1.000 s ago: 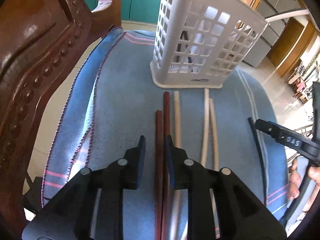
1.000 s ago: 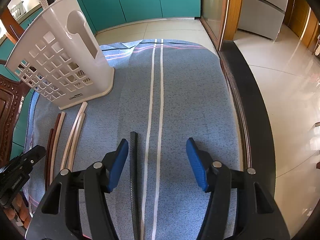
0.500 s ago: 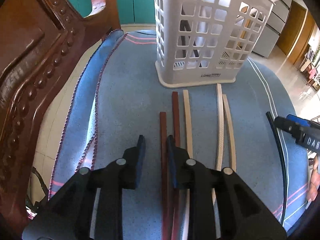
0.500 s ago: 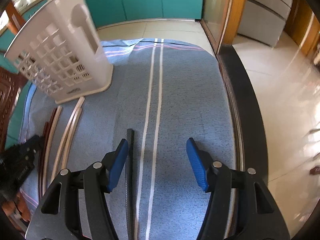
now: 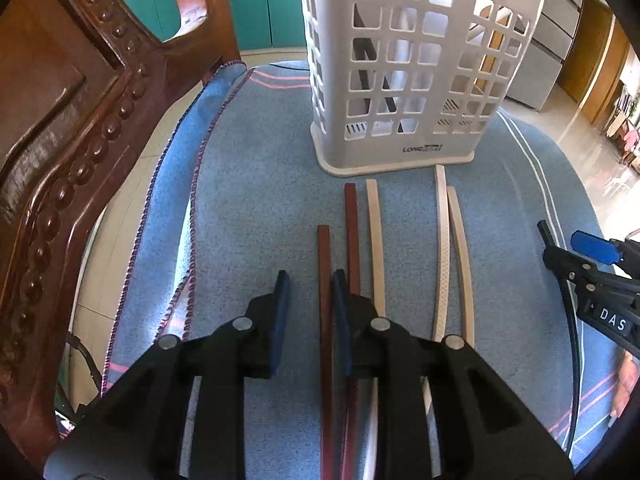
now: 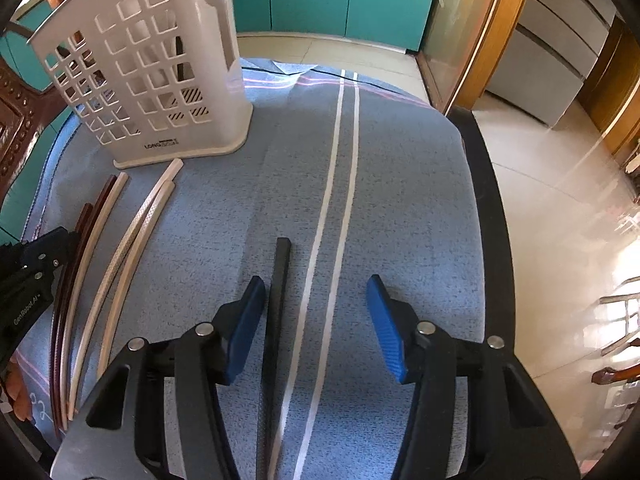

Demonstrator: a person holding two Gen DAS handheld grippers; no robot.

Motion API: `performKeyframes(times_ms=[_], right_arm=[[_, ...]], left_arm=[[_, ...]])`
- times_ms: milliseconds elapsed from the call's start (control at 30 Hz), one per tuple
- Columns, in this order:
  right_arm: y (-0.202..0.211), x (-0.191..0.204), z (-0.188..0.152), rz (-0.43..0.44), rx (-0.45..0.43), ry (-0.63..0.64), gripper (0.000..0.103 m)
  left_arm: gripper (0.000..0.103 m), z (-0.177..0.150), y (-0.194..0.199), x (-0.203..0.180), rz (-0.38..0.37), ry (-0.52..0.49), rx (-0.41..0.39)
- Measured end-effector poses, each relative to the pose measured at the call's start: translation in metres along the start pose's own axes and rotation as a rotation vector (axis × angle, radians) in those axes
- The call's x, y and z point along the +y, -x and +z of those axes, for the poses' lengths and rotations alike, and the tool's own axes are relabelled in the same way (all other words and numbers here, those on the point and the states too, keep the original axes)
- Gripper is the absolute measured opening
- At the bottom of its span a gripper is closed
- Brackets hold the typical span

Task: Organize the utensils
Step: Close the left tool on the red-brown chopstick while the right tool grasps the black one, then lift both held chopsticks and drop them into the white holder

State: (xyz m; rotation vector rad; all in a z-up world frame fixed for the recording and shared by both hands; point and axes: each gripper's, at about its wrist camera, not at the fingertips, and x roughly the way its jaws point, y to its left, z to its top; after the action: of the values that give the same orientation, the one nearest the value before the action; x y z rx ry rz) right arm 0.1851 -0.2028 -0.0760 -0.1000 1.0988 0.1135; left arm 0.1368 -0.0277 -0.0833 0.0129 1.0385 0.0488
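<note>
Jaws: my left gripper [image 5: 308, 286] stands narrow astride the shorter dark red-brown chopstick [image 5: 325, 320], unpinched | my right gripper [image 6: 316, 300], just closing, brackets the black chopstick [image 6: 278, 292], unpressed | white slotted plastic holder [image 5: 400, 80] upright at twelve o'clock, awaiting sticks.

Basket [image 6: 160, 80] blocks ahead; cloth [image 6: 400, 200] rightward lies free.

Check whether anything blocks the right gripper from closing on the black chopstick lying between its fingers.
Nothing visible does. The black chopstick lies alone on the blue cloth, beside the inner face of one finger of the right gripper, whose jaws have just been closing but do not yet press it. The pale chopsticks lie apart.
</note>
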Motion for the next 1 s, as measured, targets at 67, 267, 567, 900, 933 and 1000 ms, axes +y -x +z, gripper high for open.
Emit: performKeyframes(times_ms=[67, 267, 567, 900, 933, 1000], right_arm=[[0.001, 0.002, -0.001, -0.006, -0.007, 0.007, 0.053], [0.003, 0.006, -0.004, 0.017, -0.012, -0.006, 0.054], [0.014, 0.018, -0.009, 0.054, -0.025, 0.021, 0.015], [0.037, 0.008, -0.006, 0.233, -0.086, -0.025, 0.007], [0.046, 0.007, -0.005, 0.250, -0.113, -0.022, 0.007], [0.065, 0.004, -0.002, 0.305, -0.163, -0.012, 0.007]], left_arm=[[0.025, -0.001, 0.001, -0.001, 0.007, -0.001, -0.001], [0.034, -0.001, 0.002, -0.002, 0.018, 0.009, 0.003], [0.029, 0.002, -0.001, 0.001, -0.011, 0.009, 0.010], [0.007, 0.009, 0.014, 0.003, -0.094, 0.021, -0.046], [0.007, 0.010, 0.024, 0.003, -0.107, 0.022, -0.068], [0.007, 0.013, 0.047, 0.005, -0.141, 0.020, -0.115]])
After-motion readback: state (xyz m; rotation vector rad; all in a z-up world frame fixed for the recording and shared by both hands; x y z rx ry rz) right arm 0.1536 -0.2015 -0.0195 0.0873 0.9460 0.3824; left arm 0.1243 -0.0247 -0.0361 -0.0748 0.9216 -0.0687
